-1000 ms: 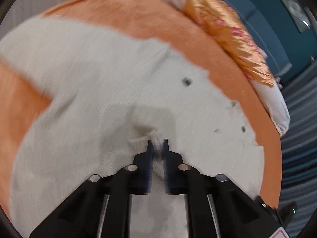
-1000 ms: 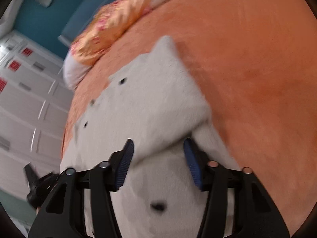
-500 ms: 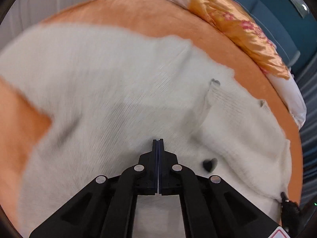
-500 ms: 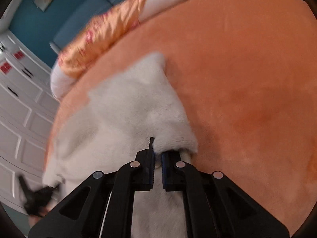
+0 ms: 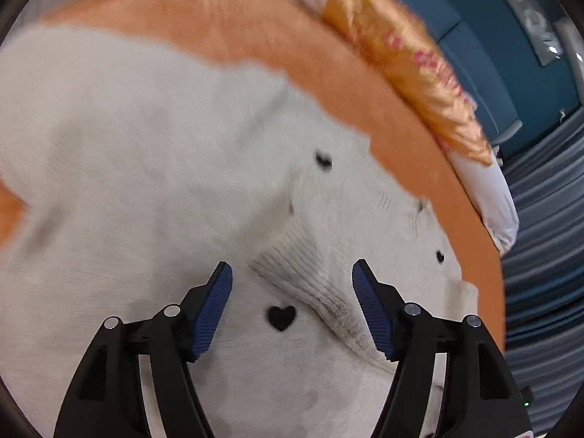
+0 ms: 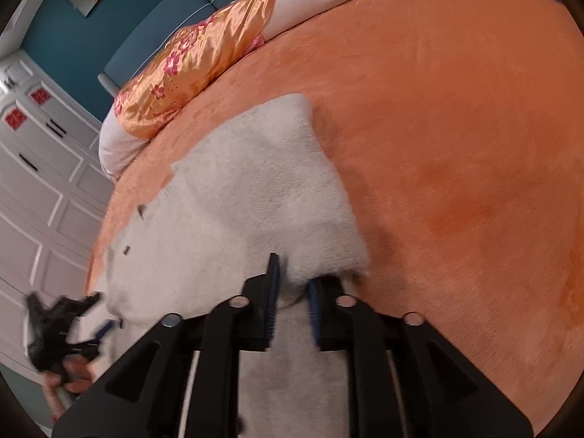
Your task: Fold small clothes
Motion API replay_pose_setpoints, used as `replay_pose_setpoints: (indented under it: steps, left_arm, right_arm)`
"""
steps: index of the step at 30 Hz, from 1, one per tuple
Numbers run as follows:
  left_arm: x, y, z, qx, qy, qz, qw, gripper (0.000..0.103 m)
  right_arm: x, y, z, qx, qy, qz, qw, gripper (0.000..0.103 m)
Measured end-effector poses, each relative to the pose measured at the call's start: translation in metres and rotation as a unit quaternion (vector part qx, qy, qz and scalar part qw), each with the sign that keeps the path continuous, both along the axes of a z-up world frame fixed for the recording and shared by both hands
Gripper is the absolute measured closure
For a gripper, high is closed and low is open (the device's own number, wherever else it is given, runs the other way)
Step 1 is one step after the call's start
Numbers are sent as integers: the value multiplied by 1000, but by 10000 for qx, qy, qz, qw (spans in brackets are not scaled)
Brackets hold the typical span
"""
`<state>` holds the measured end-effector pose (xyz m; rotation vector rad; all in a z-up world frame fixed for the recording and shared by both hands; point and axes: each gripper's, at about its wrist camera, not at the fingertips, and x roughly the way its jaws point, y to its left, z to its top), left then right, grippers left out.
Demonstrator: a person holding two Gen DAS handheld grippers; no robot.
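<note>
A white knitted sweater (image 5: 146,168) with small black hearts (image 5: 281,317) lies spread on an orange bedspread (image 5: 255,36). A ribbed edge (image 5: 314,284) of the sweater is folded over in front of my left gripper (image 5: 292,292), which is open and empty just above the fabric. In the right wrist view the sweater (image 6: 248,197) runs away from my right gripper (image 6: 294,288), whose fingers are nearly closed and pinch a fold of its near edge. The left gripper also shows in the right wrist view (image 6: 62,325), at the lower left.
An orange satin pillow with pink flowers (image 6: 193,62) and a white pillow (image 6: 116,146) lie at the head of the bed. Behind them are a teal headboard (image 6: 146,22) and white cabinet doors (image 6: 43,182). Bare bedspread (image 6: 456,146) stretches to the right.
My left gripper was shut half a second ago and has opened wide over the ribbed fold. My right gripper closed on the sweater's edge and still holds it.
</note>
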<state>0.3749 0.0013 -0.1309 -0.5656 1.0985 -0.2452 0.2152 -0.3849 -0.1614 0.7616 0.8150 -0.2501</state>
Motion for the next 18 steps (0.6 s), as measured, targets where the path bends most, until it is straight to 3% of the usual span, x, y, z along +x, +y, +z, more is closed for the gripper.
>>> replay_pose_setpoints:
  steps: [1, 3, 4, 5, 8, 9, 10, 11, 12, 13, 18]
  left_arm:
    - [4, -3, -4, -18, 69, 40, 10000, 41]
    - [9, -8, 2, -3, -53, -75, 10000, 88]
    - [10, -6, 5, -135, -64, -131, 9998, 98]
    - [6, -1, 14, -248, -192, -23, 9995, 98]
    - [-13, 24, 47, -203, -860, 350, 9955, 98]
    - [-18, 33, 47, -110, -929, 485, 9944, 98]
    - [-18, 38, 39, 57, -846, 550, 9949, 98]
    - [-17, 39, 28, 183, -684, 541, 9960, 98]
    - [-14, 38, 11, 342, -419, 523, 9972, 98]
    - [-12, 37, -8, 468, -141, 504, 9975, 98]
    - [-21, 25, -9, 974, -506, 398, 9932, 97]
  right_arm:
    - [-1, -1, 2, 40, -9, 13, 10000, 74]
    - [6, 0, 5, 22, 25, 75, 10000, 74]
    - [8, 1, 8, 2, 52, 127, 9999, 82]
    - [9, 4, 17, -44, -112, 180, 9998, 96]
    - [0, 11, 46, -273, -806, 264, 9960, 97]
    - [1, 14, 44, -469, -781, 309, 9954, 97]
    - [8, 15, 29, -574, -392, 369, 9969, 97]
    - [16, 13, 3, -425, 157, 403, 9982, 97]
    - [18, 11, -12, -251, 387, 384, 9982, 98]
    - [13, 11, -14, -152, 212, 312, 9992, 98]
    - [-13, 17, 13, -453, 249, 78, 9986, 91]
